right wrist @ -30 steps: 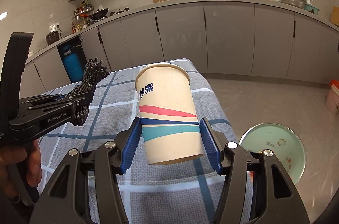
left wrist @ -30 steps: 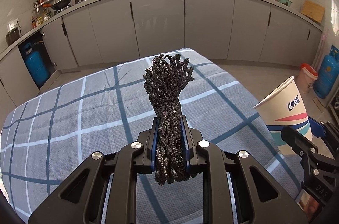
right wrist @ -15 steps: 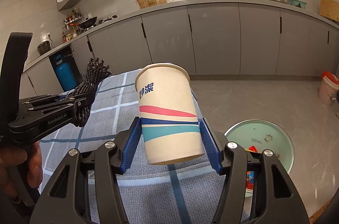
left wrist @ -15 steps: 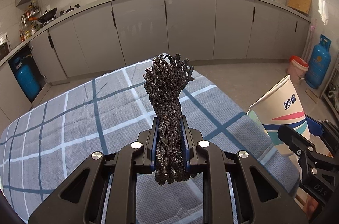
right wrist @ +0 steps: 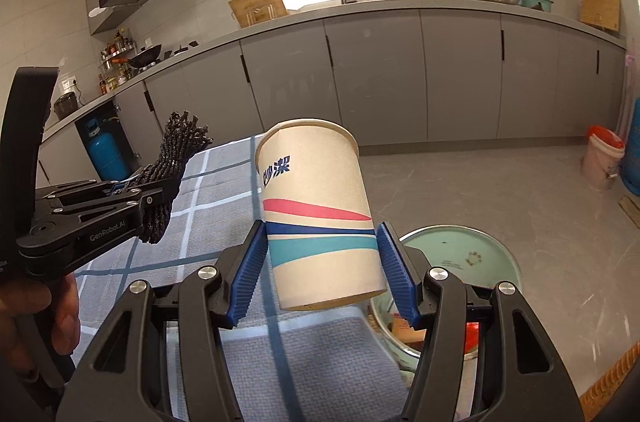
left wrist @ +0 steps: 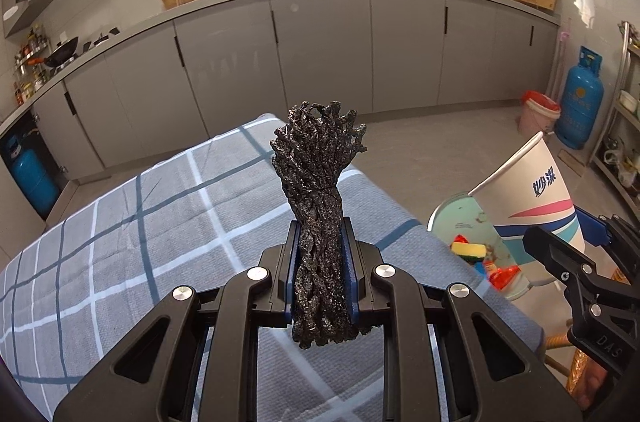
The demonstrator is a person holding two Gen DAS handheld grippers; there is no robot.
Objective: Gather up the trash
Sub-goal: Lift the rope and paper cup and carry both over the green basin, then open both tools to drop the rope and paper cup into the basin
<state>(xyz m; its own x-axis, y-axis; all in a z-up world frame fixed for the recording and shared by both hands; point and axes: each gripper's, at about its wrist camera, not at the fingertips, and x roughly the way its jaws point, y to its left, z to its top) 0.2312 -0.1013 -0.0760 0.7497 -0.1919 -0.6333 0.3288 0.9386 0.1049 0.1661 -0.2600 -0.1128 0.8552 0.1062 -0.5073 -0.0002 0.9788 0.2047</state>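
My left gripper (left wrist: pixel 319 258) is shut on a black bundle of netting (left wrist: pixel 318 190), held upright above the checked tablecloth (left wrist: pixel 160 222). It also shows in the right wrist view (right wrist: pixel 160 194) with the bundle (right wrist: pixel 176 146). My right gripper (right wrist: pixel 324 262) is shut on a paper cup (right wrist: pixel 316 214) with red and blue stripes, held upright near the table's right edge; the cup also shows in the left wrist view (left wrist: pixel 532 198). A pale green trash bin (right wrist: pixel 472 254) stands on the floor below the cup, with coloured scraps inside.
Grey kitchen cabinets (left wrist: pixel 320 50) with a sink and tap run along the back. Blue gas cylinders (left wrist: pixel 580 102) stand at the right and left. A pink bucket (right wrist: pixel 604 158) stands on the floor at right.
Both grippers have swung to the right with their loads. The green bin has come further into view under the cup, and the table's right edge is now nearer.
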